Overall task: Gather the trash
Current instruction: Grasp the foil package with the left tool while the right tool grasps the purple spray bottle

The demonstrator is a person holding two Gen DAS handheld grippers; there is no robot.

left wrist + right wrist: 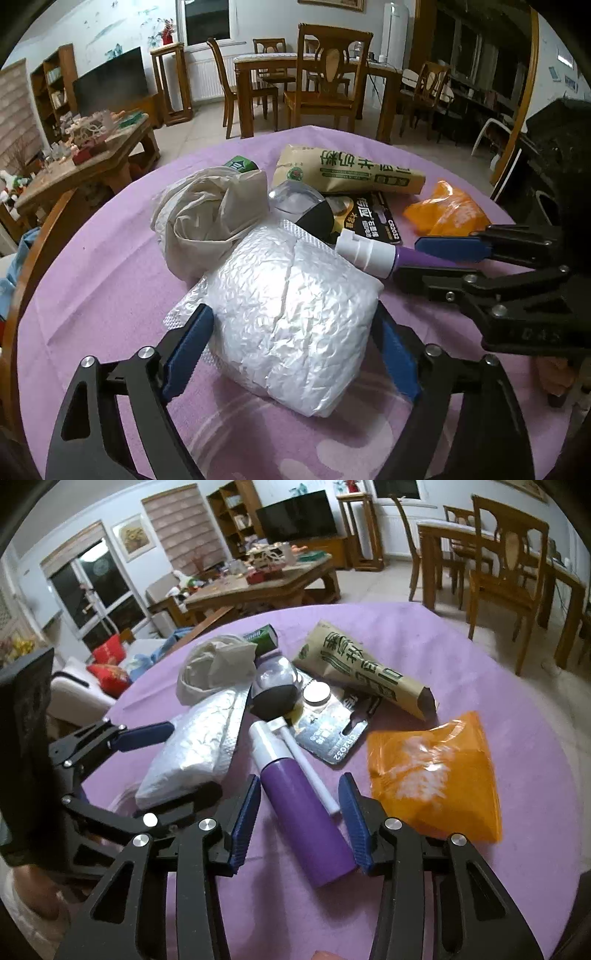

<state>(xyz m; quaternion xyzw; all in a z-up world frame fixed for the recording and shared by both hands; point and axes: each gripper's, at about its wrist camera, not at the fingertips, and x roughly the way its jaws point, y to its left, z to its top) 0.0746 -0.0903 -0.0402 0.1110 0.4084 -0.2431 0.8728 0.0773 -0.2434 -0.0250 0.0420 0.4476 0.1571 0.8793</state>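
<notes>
While each open tool (291,343) (301,812) straddles it untouched, crinkly white packet (295,317) and purple spray bottle (303,812) lie flat.

Purple spray bottle (306,812), orange bag (436,771), lilac tablecloth (480,657), silvery-white pouch (295,332).

Round desk (461,657) under a lilac cloth. Trash clustered mid-frame in the right wrist view: white crinkled plastic packet (192,753) at left, beige bag (218,664) above it, purple spray bottle (306,812) lower centre, battery blister card (332,731), tan paper pouch (369,672) upper right, orange wrapper (436,771) right.
</notes>
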